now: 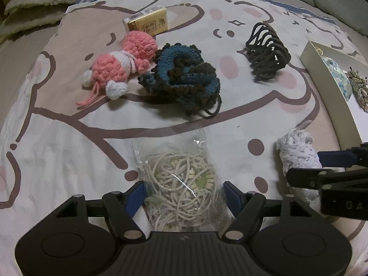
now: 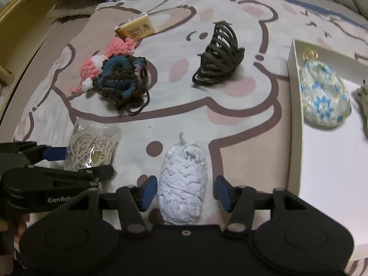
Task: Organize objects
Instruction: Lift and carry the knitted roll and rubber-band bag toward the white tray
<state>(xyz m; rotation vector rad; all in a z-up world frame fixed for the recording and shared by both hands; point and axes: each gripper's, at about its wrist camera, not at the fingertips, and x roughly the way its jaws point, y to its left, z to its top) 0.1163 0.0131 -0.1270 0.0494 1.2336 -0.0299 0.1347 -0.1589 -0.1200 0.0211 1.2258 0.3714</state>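
1. Left gripper (image 1: 184, 195): jaws astride the clear bag of hair ties (image 1: 181, 184) near the bed's (image 1: 57, 151) front edge; pad contact unclear.
2. Right gripper (image 2: 185, 192): open, gaps either side of the white yarn bundle (image 2: 182, 184), just beside the box (image 2: 295, 115).
3. Both light, squashy; bag slippery, so grip mid-body.

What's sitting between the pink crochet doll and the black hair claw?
The blue and brown crochet piece lies between the pink crochet doll and the black hair claw, touching the doll and apart from the claw. The left wrist view shows it best.
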